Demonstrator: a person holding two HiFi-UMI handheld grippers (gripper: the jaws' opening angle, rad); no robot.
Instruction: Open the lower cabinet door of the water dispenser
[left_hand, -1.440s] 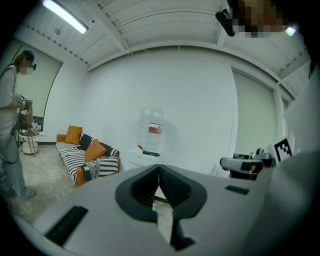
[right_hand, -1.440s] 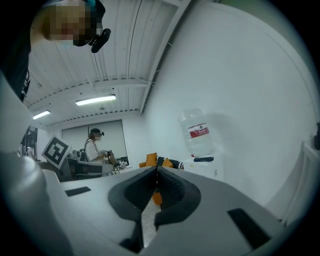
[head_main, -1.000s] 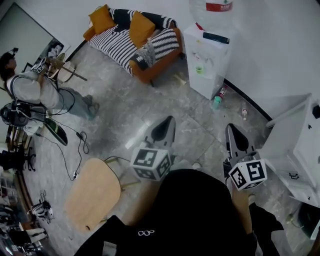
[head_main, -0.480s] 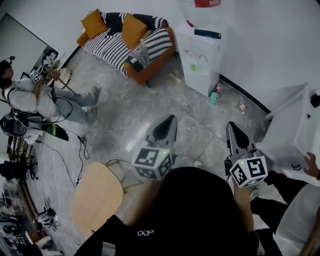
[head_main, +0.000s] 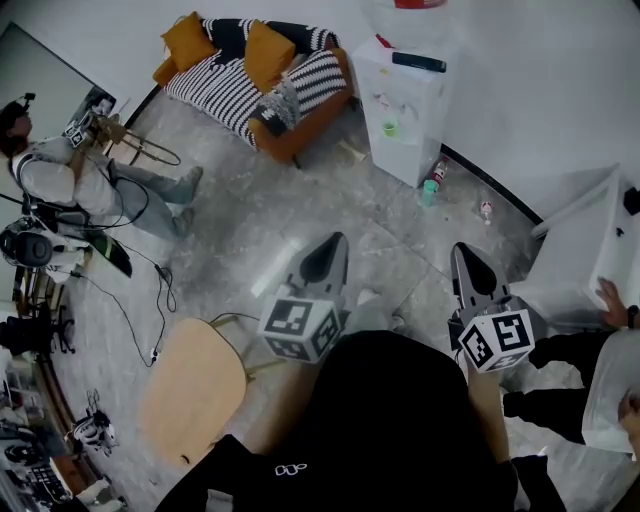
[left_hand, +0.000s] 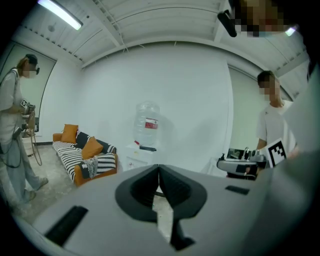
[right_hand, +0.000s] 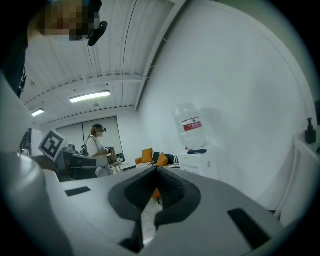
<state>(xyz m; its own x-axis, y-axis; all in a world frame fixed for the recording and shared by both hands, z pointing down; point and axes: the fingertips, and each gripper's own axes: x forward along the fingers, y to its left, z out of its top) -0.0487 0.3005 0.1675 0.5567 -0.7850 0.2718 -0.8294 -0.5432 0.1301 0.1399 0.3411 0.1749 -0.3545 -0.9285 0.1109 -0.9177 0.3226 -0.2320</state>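
The white water dispenser (head_main: 408, 105) stands against the wall at 1 o'clock in the head view, an upturned water bottle (left_hand: 147, 122) on top. Its lower cabinet door (head_main: 397, 160) looks shut, flush with the body, below a green cup (head_main: 390, 128) at the taps. Two small bottles (head_main: 432, 188) stand on the floor at its foot. A striped sofa (head_main: 250, 85) with orange cushions (head_main: 262, 45) sits at 11 o'clock. Well short of the dispenser, the left gripper (head_main: 334, 243) and right gripper (head_main: 463, 252) hang side by side over the floor, pointing towards 12 o'clock, each with its fingers pressed together on nothing.
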